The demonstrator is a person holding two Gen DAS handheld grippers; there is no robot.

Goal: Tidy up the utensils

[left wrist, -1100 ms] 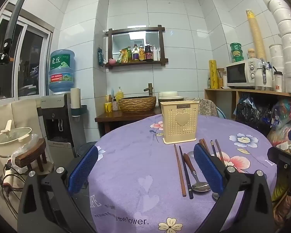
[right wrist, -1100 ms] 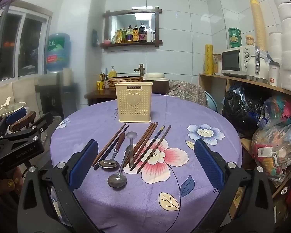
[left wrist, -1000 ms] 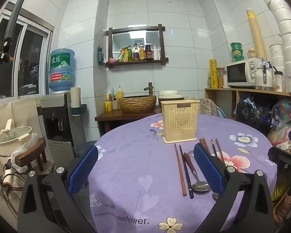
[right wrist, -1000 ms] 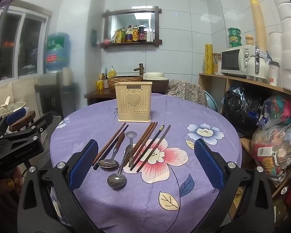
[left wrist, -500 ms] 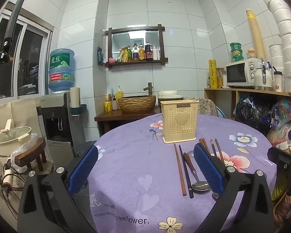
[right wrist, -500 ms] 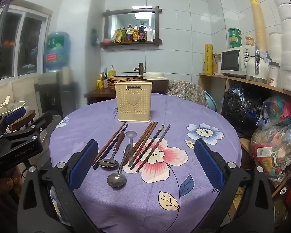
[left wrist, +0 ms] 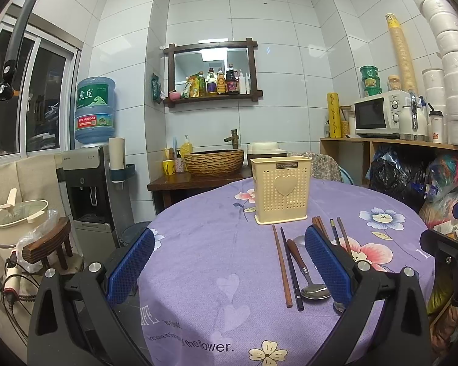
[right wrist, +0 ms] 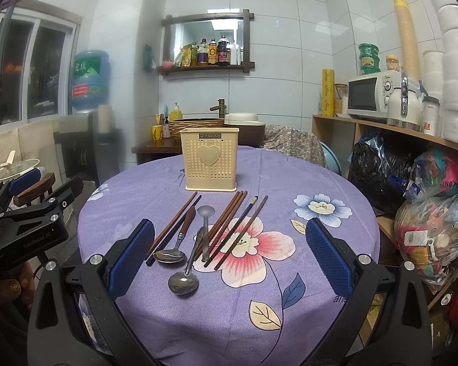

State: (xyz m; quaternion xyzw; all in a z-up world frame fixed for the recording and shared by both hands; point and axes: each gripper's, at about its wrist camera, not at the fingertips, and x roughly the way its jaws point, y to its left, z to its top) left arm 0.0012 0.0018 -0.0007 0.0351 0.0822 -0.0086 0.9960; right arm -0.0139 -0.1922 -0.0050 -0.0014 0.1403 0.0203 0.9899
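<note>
- Two handheld grippers hover at the near edge of a round tabletop [right wrist: 320,180] draped in a purple floral cloth; neither carries anything.
- Right gripper [right wrist: 229,256]: jaws spread wide, blue ribbed pads well apart, nothing between them but the tabletop and the lower ends of the utensils beyond.
- Left gripper [left wrist: 229,267]: jaws likewise spread wide and empty, aimed at the left half of the tabletop; in the right wrist view its black body shows at the left edge.
- Upright cream perforated plastic utensil holder with a heart on its front [right wrist: 210,158] stands toward the far side of the tabletop, behind the utensils, apart from them.
- Loose utensils lie flat between the holder and the grippers, roughly in a fan pointing at the holder.
- On the left, one brown wooden chopstick [right wrist: 177,219] and a dark chopstick [right wrist: 172,233] lie side by side.
- Just beside them rests a wooden-handled metal spoon [right wrist: 175,244], bowl toward the grippers.
- Nearer the grippers lies an all-metal spoon [right wrist: 184,279], its handle touching or overlapping a grey soup spoon [right wrist: 205,228] whose bowl points at the holder.
- To the right sits a bundle of reddish-brown chopsticks [right wrist: 226,218], then a dark chopstick with a pale band [right wrist: 238,225], then another brown chopstick [right wrist: 244,228], close together over the pink flower print.
- In the left wrist view, that gripper's right pad hides part of the utensil group.
</note>
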